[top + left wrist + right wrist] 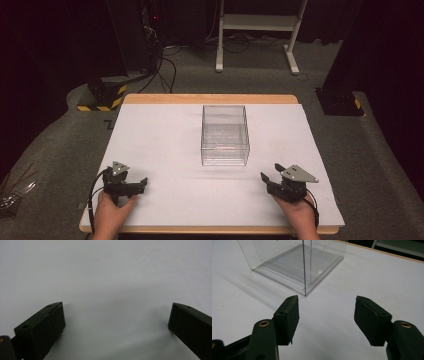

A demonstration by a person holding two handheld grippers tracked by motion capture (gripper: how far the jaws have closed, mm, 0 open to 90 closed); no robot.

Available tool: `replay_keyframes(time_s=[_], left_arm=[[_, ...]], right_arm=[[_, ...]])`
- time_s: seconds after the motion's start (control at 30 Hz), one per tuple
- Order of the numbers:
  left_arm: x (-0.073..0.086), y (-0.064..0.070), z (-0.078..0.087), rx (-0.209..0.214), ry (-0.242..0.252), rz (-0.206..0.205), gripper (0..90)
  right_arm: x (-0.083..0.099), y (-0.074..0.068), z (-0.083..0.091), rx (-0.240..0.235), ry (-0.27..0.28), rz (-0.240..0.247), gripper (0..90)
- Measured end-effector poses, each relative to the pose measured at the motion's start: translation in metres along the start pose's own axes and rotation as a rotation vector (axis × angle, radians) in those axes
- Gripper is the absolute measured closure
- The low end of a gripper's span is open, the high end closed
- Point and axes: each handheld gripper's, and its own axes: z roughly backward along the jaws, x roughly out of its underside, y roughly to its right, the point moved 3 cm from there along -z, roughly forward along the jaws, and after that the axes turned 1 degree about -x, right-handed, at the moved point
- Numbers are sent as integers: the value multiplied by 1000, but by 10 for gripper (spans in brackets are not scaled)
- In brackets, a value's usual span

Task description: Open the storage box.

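— In the middle?
— White sheet (165, 150) spread over a wooden table (210, 99), with bare wood rim at twelve o'clock.

— Around that?
— Grey carpet (60, 145). At one o'clock, white metal frame (260, 22) on two feet. At eleven, black rack (135, 30) with cables (167, 70) trailing down.

— Farther left?
— At ten, yellow-and-black striped base (102, 97) near the table corner. At eight, shiny metal pieces (12, 192), too small to tell apart.

— Right side?
— At two, black post (340, 102) on a dark foot.
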Motion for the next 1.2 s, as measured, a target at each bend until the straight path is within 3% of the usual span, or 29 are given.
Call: replay_keyframes(time_s=[0.43, 0.7, 0.9, 1.2], left_arm=[[0, 0, 0, 0, -1, -2, 8], [0, 0, 0, 0, -2, -3, 9], [0, 0, 0, 0, -2, -3, 8], [0, 0, 0, 1, -3, -1, 7]], right_arm=[[-12, -17, -5, -63, 21, -8, 401], [-25, -33, -19, -100, 19, -5, 431], [-37, -46, -28, -124, 42, 4, 481], [-46, -53, -41, -162, 42, 1, 555]])
